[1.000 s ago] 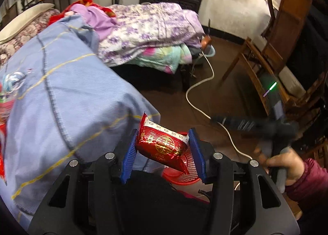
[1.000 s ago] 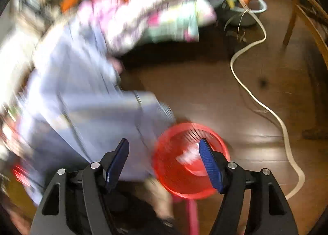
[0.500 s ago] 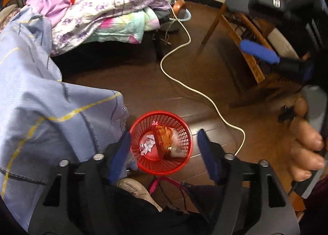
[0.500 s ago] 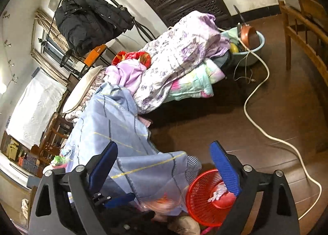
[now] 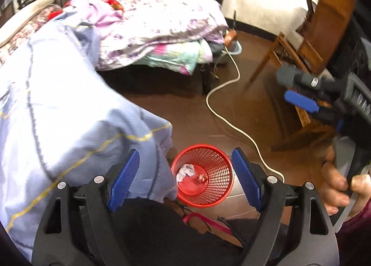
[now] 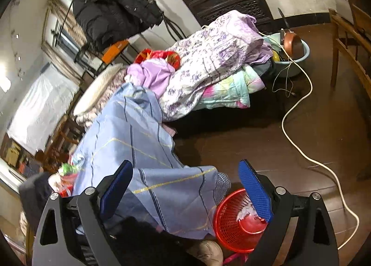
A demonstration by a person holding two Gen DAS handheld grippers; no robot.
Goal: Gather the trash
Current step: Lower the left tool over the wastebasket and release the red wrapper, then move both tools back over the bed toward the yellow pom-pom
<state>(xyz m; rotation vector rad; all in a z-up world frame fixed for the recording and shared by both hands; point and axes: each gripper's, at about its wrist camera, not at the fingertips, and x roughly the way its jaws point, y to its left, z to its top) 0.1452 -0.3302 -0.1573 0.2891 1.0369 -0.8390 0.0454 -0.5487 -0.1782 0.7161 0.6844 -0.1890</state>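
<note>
Both grippers' fingers spread, left gripper (image 5: 185,181) just opened and empty above red basket (image 5: 215,193), right gripper (image 6: 185,194) empty

We see a red basket (image 5: 204,174) of glossy plastic mesh standing on a dark, polished wood floor (image 5: 192,113). Beside it hangs a matt blue woven cloth (image 5: 58,115) with yellow stitched lines. The chair (image 5: 317,24) is bare brown wood, and the white cable (image 5: 231,124) looks smooth and rubbery.
</note>
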